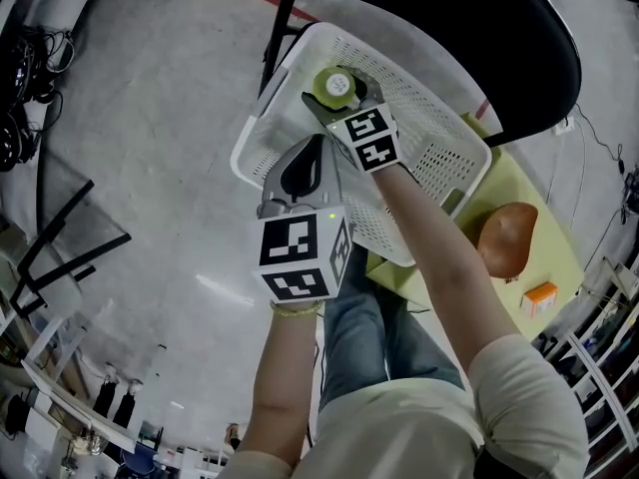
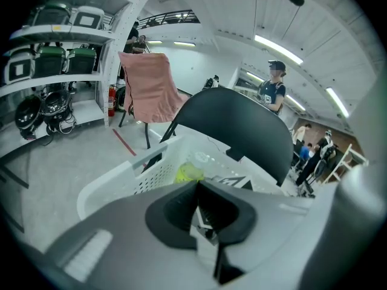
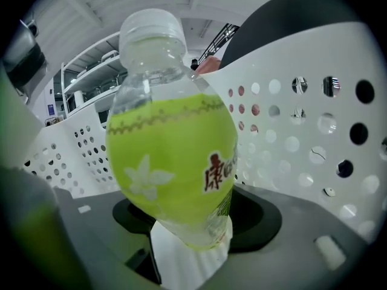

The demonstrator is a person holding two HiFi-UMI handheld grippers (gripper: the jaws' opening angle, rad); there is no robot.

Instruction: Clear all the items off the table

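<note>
A clear bottle of green drink (image 1: pixel 334 86) with a white cap stands inside the white perforated basket (image 1: pixel 255 143). My right gripper (image 1: pixel 341 98) reaches into the basket around it. In the right gripper view the bottle (image 3: pixel 172 162) fills the middle, with a strip of basket wall (image 3: pixel 302 132) showing between it and the blurred finger at the left, so the jaws stand open around it. My left gripper (image 1: pixel 316 148) hovers at the basket's near rim, shut and empty. In the left gripper view the bottle (image 2: pixel 188 173) shows past its closed tips (image 2: pixel 198 189).
The basket rests on a black chair (image 1: pixel 479 48). To the right a yellow-green table (image 1: pixel 554 238) bears a brown rounded object (image 1: pixel 507 238) and a small orange box (image 1: pixel 539 297). Shelves (image 2: pixel 54 41), a pink-draped chair (image 2: pixel 151 89) and a standing person (image 2: pixel 275 86) lie beyond.
</note>
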